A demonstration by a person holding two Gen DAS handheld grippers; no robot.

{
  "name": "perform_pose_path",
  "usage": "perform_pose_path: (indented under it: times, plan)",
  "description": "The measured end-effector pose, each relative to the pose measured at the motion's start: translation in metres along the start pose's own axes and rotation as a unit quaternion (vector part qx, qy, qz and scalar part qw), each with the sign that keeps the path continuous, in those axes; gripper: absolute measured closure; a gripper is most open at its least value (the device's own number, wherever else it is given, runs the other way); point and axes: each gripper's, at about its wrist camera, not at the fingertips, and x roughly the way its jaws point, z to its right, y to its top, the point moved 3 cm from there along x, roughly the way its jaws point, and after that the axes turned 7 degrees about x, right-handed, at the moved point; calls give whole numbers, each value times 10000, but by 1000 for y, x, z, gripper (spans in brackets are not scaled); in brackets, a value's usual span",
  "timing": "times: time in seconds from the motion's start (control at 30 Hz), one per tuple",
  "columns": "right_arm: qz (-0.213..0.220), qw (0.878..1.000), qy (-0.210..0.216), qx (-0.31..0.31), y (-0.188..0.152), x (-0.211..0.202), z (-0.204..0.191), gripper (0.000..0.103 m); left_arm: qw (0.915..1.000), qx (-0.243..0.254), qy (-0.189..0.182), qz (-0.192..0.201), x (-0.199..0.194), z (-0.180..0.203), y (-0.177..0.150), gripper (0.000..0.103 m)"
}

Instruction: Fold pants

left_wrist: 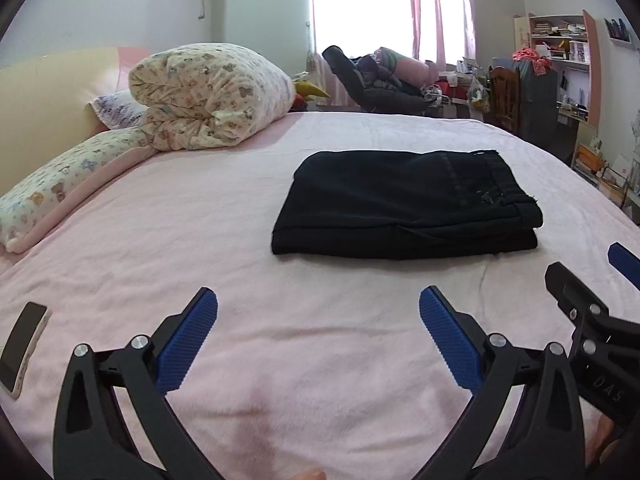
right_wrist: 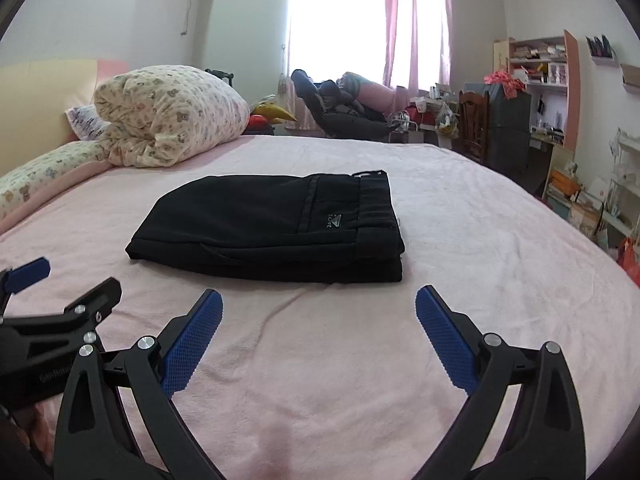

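Note:
Black pants lie folded into a compact rectangle on the pink bed; the right wrist view shows them with a small logo near the waistband. My left gripper is open, its blue pads wide apart, over bare sheet short of the pants. My right gripper is open too, nothing between its fingers, also short of the pants' near edge. Each gripper shows at the side of the other's view: the right one, the left one.
A rolled patterned quilt and a long pillow sit at the bed's far left. A phone lies on the sheet at near left. Beyond the bed stand a dark recliner, a wooden chair and cluttered shelves.

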Motion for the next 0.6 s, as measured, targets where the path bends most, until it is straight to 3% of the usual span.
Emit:
perform_pose_path:
  times: [0.3, 0.6]
  plan:
    - [244, 9995, -154, -99, -10, -7, -5, 4, 9999, -157, 71, -8, -1, -6, -9, 2]
    - [149, 9998, -144, 7, -11, -3, 0, 4, 9998, -159, -95, 11, -2, -6, -10, 2]
